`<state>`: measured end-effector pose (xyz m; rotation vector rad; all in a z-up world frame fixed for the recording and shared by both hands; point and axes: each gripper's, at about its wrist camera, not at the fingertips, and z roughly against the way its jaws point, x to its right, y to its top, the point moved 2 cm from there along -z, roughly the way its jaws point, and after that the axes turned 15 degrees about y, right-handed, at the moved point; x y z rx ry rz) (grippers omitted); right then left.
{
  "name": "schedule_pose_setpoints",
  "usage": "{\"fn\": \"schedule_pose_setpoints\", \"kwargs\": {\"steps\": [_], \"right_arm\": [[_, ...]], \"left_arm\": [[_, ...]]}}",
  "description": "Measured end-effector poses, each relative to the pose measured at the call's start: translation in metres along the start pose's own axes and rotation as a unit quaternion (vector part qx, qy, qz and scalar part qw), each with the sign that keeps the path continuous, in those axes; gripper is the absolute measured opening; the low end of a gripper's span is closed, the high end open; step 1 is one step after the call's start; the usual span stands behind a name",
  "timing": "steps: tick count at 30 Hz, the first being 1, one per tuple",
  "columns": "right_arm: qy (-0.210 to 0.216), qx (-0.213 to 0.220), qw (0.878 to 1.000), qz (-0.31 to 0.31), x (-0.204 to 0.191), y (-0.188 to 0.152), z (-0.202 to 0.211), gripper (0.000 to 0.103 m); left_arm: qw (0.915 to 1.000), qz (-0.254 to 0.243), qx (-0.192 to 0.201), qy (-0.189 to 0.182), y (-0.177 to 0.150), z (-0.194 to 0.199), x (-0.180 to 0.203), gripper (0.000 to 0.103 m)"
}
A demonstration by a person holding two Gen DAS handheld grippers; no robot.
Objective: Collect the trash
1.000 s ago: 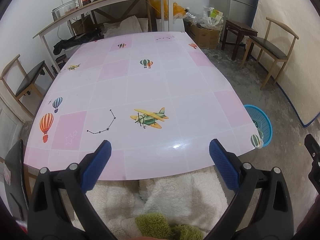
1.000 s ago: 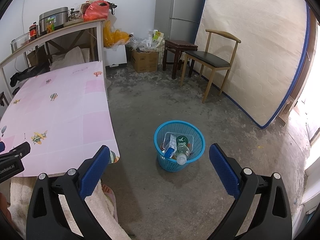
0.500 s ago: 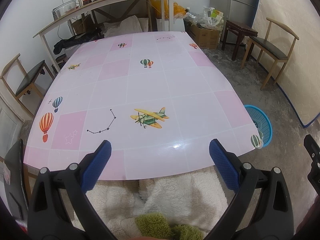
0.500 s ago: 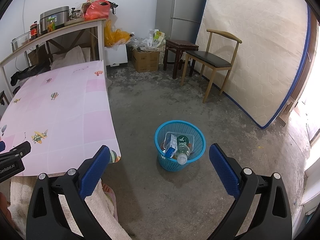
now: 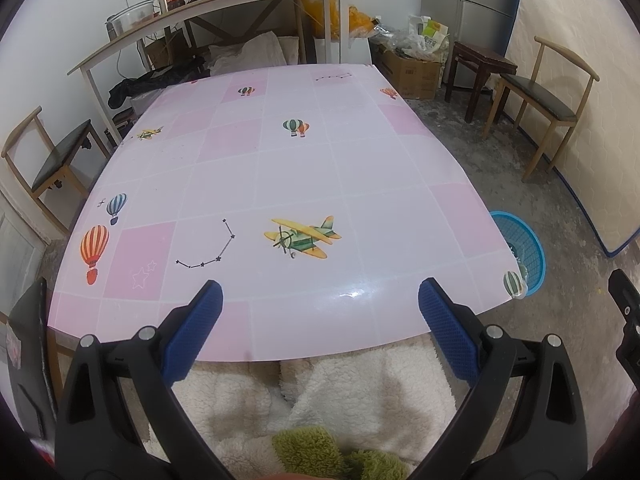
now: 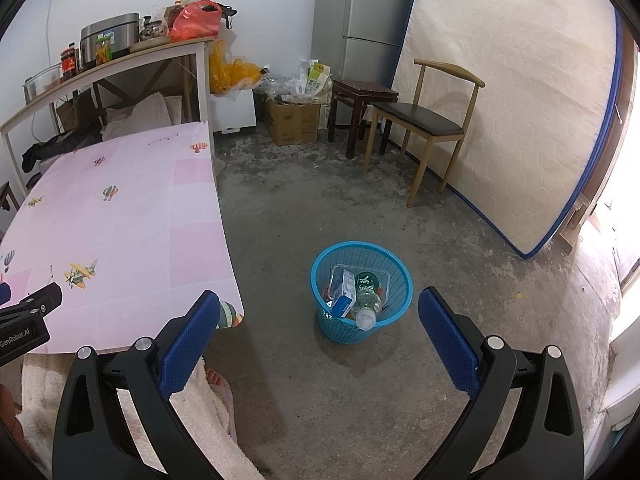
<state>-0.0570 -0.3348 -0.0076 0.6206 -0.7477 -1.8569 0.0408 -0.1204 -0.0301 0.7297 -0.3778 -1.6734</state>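
Observation:
A blue plastic mesh bin [image 6: 361, 290] stands on the concrete floor to the right of the table. It holds a clear plastic bottle [image 6: 366, 300], a blue and white carton [image 6: 345, 293] and other trash. The bin's rim shows past the table corner in the left wrist view [image 5: 520, 252]. My right gripper [image 6: 319, 332] is open and empty, above the floor just in front of the bin. My left gripper [image 5: 320, 320] is open and empty over the near edge of the pink table [image 5: 280, 168], which bears only printed pictures.
A wooden chair [image 6: 428, 128] and dark stool [image 6: 360, 112] stand by a leaning mattress [image 6: 520, 100]. A cardboard box [image 6: 294, 122] and bags lie at the back wall. A shelf [image 5: 200, 16] with jars stands behind the table. Another chair [image 5: 52, 160] is at left.

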Motion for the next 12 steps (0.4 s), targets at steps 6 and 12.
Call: {"fn": "schedule_pose_setpoints", "kwargs": {"steps": [6,12], "right_arm": [[0.001,0.000,1.000,0.000,-0.0013,0.0001,-0.0010,0.097],[0.002,0.000,1.000,0.001,-0.0009,0.0006,-0.0018,0.096]], "left_arm": [[1.0000,0.000,0.000,-0.001,-0.0002,-0.0005,-0.0002,0.094],[1.0000,0.001,0.000,0.000,0.0002,0.0001,-0.0019,0.094]]}}
